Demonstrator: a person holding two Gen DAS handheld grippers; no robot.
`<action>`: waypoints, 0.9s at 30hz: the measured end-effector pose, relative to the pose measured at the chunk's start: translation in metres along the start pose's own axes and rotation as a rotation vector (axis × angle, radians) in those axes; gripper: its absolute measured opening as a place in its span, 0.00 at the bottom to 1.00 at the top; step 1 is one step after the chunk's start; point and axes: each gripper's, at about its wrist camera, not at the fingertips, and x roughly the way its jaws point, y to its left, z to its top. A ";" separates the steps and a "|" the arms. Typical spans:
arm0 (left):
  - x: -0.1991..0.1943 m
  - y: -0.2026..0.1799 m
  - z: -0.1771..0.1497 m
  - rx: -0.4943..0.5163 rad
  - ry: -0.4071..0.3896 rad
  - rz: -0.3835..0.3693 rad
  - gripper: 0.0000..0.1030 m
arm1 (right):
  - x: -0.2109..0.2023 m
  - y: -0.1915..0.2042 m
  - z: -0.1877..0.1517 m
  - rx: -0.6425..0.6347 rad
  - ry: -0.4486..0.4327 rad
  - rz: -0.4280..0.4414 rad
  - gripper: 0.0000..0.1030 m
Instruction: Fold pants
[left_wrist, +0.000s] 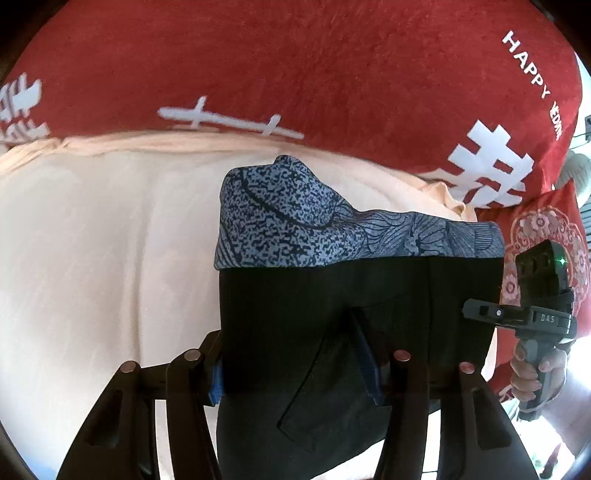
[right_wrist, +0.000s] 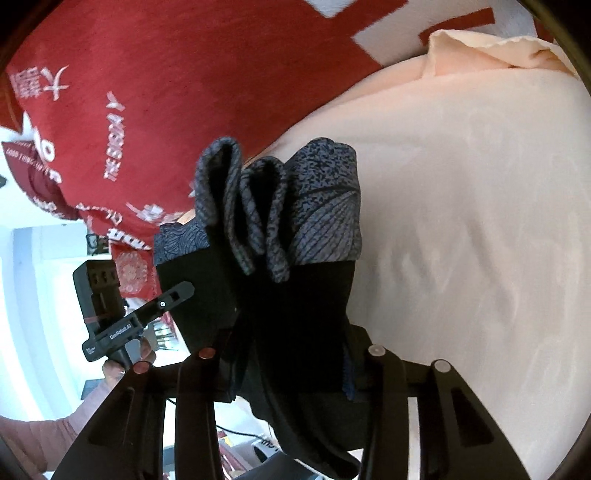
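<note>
Left wrist view: the left gripper (left_wrist: 295, 365) is pinching the pants (left_wrist: 354, 314), black cloth filling the gap between its fingers; the jaws are closing on the fabric. The pants are hanging spread above the sheet (left_wrist: 92, 240), the black part nearest the gripper, the blue patterned part (left_wrist: 295, 221) at the far end draping toward the sheet. Beyond the sheet the red blanket (left_wrist: 295, 66) is lying with white lettering. To the right of the pants the right gripper (left_wrist: 476, 312) is showing side-on, reaching into the pants' edge; a hand is gripping its handle. Right wrist view: the right gripper (right_wrist: 291, 365) is also clamping the black cloth, which is bunching thick between its fingers. The patterned end (right_wrist: 295, 206) is falling in several loose pleats, partly over the sheet (right_wrist: 480, 221), partly over the blanket (right_wrist: 166, 74). To the left of the pants the left gripper (right_wrist: 177, 291) is meeting the pants' edge. Judgement: folding is midway at best — the garment seems doubled and lifted, but no flat, finished fold is lying on the sheet. Laying down, smoothing and the final fold remain.
</note>
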 end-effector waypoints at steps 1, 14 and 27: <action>-0.005 0.002 -0.007 -0.003 0.007 0.004 0.55 | 0.001 0.003 -0.007 0.006 0.001 0.004 0.42; -0.032 0.039 -0.063 -0.001 0.044 0.024 0.56 | 0.016 0.030 -0.083 0.088 0.009 0.057 0.42; 0.008 0.097 -0.080 -0.023 -0.028 0.154 0.96 | 0.061 0.003 -0.092 0.083 -0.030 -0.139 0.56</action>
